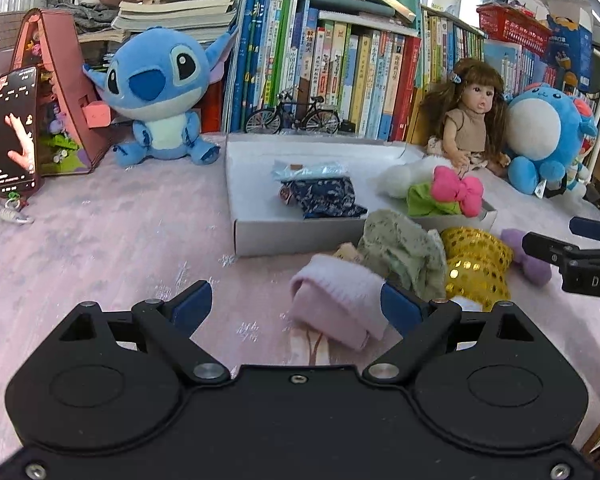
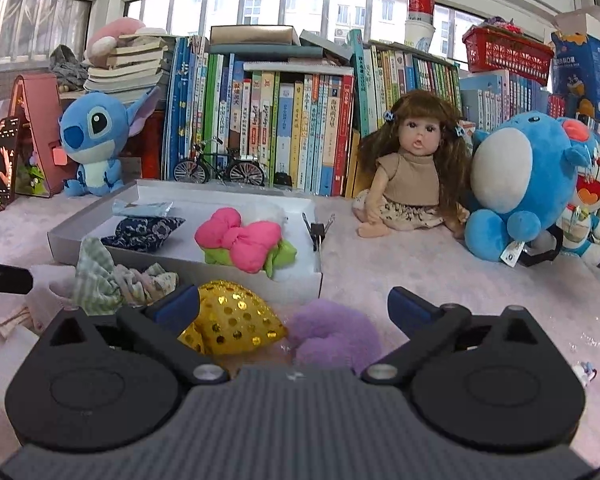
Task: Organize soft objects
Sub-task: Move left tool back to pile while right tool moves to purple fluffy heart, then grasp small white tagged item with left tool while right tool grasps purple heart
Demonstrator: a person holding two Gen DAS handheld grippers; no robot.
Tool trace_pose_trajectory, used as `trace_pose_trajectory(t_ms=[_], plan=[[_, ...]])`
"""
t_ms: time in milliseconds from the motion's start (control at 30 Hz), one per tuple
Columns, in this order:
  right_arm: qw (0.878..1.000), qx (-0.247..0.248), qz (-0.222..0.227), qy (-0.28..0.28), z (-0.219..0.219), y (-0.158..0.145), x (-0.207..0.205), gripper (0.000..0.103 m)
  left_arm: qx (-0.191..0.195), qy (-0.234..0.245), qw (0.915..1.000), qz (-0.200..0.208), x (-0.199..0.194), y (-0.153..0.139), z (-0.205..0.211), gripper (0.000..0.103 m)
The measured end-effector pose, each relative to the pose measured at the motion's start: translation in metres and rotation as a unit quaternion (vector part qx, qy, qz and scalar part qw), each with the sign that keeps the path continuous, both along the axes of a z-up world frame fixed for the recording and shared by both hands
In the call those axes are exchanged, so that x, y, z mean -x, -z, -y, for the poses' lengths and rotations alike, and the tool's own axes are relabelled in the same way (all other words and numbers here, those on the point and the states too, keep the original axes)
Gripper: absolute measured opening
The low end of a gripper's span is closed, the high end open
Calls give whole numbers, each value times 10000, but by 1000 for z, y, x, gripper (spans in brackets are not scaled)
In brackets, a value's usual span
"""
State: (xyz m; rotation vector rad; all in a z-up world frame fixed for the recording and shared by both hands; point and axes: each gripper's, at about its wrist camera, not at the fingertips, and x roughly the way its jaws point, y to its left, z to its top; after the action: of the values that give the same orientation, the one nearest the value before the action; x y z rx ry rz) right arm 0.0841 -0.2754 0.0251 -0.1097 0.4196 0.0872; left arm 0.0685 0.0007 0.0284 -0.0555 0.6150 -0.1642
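Observation:
A white shallow box (image 1: 260,236) on the pink cloth holds a navy patterned pouch (image 1: 324,196), a pink bow (image 1: 458,190) on green cloth and a white fluffy piece (image 1: 404,176). In front of it lie a pale pink sock roll (image 1: 336,304), a green floral cloth (image 1: 400,248), a gold sequin pouch (image 1: 476,264) and a purple plush piece (image 1: 530,256). My left gripper (image 1: 296,304) is open, its right finger beside the sock roll. My right gripper (image 2: 294,306) is open above the gold pouch (image 2: 232,318) and purple piece (image 2: 334,334); the box (image 2: 300,280) is just beyond.
A Stitch plush (image 1: 160,92), a doll (image 1: 472,120) and a blue round plush (image 1: 548,140) sit before a row of books (image 1: 340,68). A model bicycle (image 1: 292,114), a pink house-shaped case (image 1: 56,92) and a phone (image 1: 16,132) stand at the back left.

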Motion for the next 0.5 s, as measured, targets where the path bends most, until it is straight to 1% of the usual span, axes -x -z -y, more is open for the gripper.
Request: trace_pose_trajectory(t_ms=[333,433,500], plan=[[9996,145,-167,147,2,15,0,103,-72,-31,9998,-179,10,17,-3,90],[9993,215,-253,197,1,20,0,103,-148,-16,9997,-210,13,22,-2,88],[9990,231,-323,227,1,23,-1,103,-175,7,9996,-235,14,24,-1,84]])
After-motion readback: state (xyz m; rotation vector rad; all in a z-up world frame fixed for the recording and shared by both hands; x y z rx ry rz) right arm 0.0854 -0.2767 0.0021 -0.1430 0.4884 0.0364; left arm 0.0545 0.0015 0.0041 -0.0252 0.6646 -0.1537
